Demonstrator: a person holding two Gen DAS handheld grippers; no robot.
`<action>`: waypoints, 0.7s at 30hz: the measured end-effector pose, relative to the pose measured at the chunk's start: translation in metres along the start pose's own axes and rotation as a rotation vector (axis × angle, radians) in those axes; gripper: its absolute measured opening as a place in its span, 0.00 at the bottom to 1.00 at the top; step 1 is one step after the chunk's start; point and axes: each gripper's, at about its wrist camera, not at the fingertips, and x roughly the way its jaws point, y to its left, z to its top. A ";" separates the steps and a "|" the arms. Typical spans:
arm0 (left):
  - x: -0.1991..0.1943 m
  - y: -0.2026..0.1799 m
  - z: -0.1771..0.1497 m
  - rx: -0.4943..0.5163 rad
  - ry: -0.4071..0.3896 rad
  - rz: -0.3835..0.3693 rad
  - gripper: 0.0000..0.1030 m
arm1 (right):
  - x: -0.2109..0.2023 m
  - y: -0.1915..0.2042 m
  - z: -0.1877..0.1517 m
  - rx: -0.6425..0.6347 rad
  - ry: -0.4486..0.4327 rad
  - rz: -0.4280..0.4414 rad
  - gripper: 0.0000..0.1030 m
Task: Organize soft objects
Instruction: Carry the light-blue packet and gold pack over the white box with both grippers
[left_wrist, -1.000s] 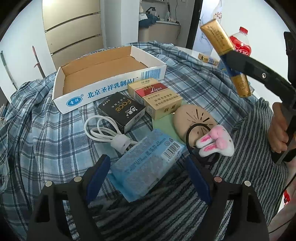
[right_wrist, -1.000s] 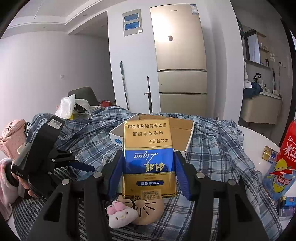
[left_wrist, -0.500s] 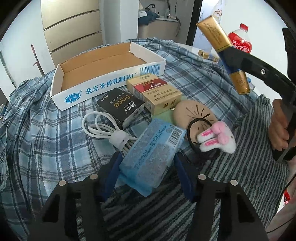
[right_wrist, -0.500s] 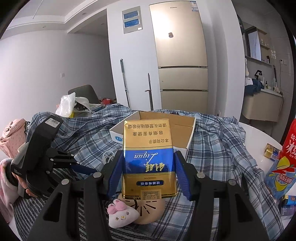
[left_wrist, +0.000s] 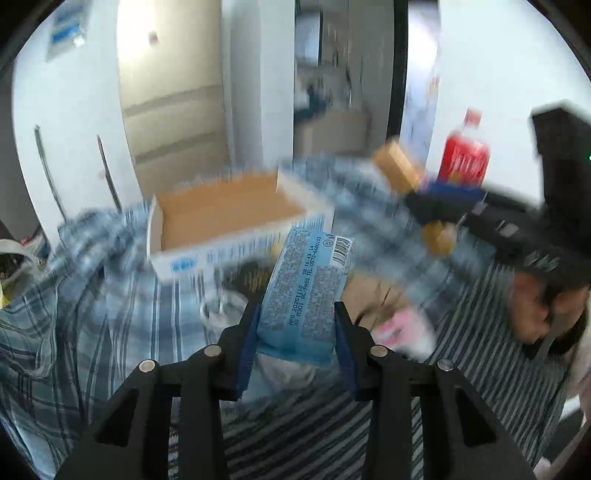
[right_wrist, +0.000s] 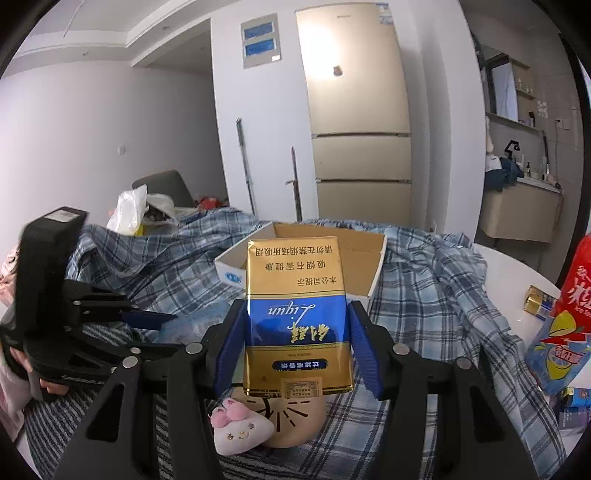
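Plaid blue cloth (right_wrist: 436, 280) covers the table, striped grey fabric (left_wrist: 461, 373) over its near part; open cardboard tray (left_wrist: 221, 214) with white printed sides sits on the plaid, brown inside, nothing visible in it; left wrist view is motion-blurred apart from the gripper and its load; left gripper (left_wrist: 295, 332) has its blue fingers (left_wrist: 246, 343) pressed against both long sides of a light blue tissue pack (left_wrist: 306, 288), barcode end pointing away toward the tray, pack raised off the cloth; right gripper (right_wrist: 295, 339) pinches a gold and blue carton (right_wrist: 297, 317) between its blue pads (right_wrist: 364, 350), carton upright with print upside down, held up in front of the tray; red drink bottle (right_wrist: 572, 291) stands at the right edge on the bare white tabletop, a small gold box (right_wrist: 537, 300) just beside it; round tan cushion (right_wrist: 295, 419) with black line marks lies on the cloth below the carton; pink and white plush bunny (right_wrist: 240, 430) rests touching the cushion's left edge; white cable coil (left_wrist: 218, 306) near the tray front, too blurred to detail
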 end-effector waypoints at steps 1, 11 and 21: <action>-0.008 0.000 0.000 -0.011 -0.053 -0.012 0.39 | -0.003 0.000 0.000 0.003 -0.017 -0.008 0.52; -0.049 -0.007 -0.007 0.015 -0.327 0.108 0.40 | -0.016 0.001 -0.001 0.002 -0.096 -0.060 0.52; -0.080 -0.013 -0.004 0.014 -0.476 0.201 0.40 | -0.030 0.007 0.004 -0.021 -0.170 -0.121 0.52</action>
